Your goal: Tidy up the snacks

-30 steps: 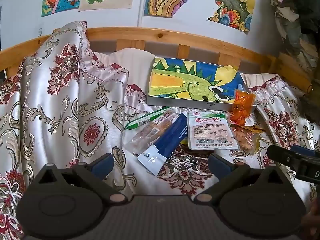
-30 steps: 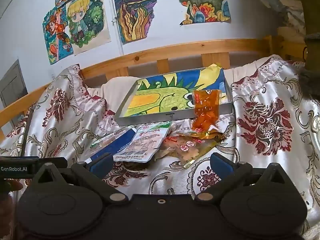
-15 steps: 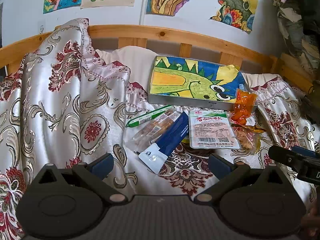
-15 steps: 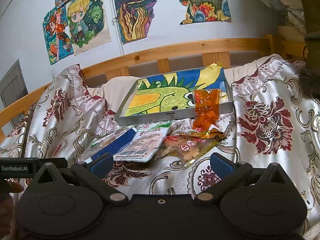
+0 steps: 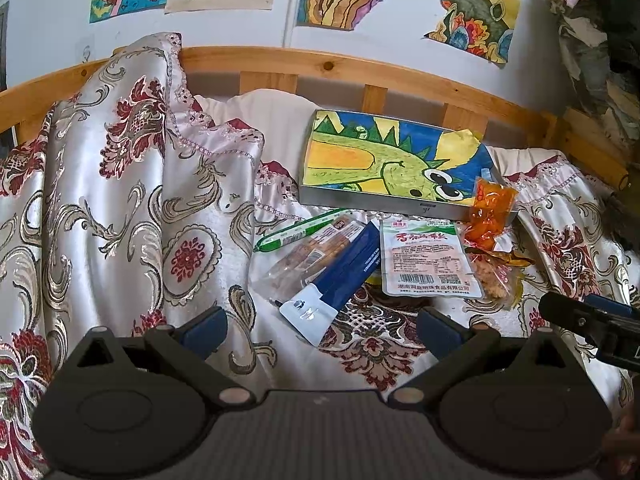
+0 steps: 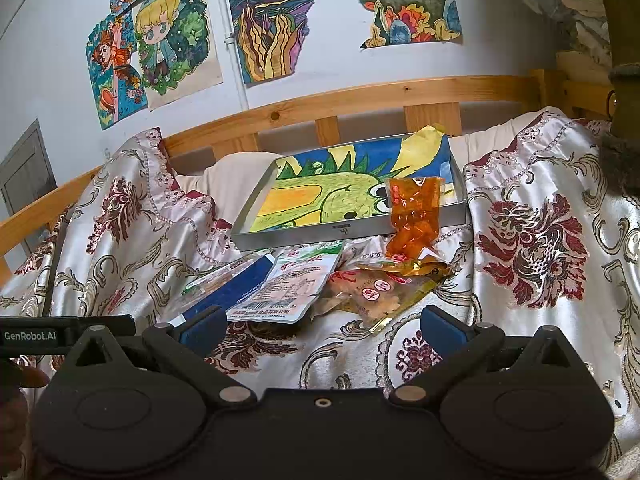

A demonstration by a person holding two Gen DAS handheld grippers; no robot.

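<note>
- Nearest, the left claw [image 5: 322,326] hovers with its blue-padded fingers spread wide and nothing between them, above the floral satin bedspread [image 5: 120,216]; the right claw [image 6: 322,326] is equally wide and empty, its black body showing at 3 o'clock in the left wrist view.
- Just beyond the left claw lies the dark blue flat packet with a white end [image 5: 340,276], overlapping the clear wrapper of brown sticks [image 5: 316,250] at its 10 o'clock.
- At 2 o'clock of the blue packet sits the white pouch with red lettering and a barcode [image 5: 428,258], partly covering the clear yellow-edged bag of pale crisps [image 6: 380,292].
- Farther, the green sausage-shaped stick [image 5: 298,232] lies slanted.
- The orange translucent pouch [image 6: 414,216] leans against the grey metal tray lined with a dinosaur drawing [image 6: 352,230].
- Farthest, a wooden bed rail [image 6: 360,98] and wall drawings [image 6: 276,16].
</note>
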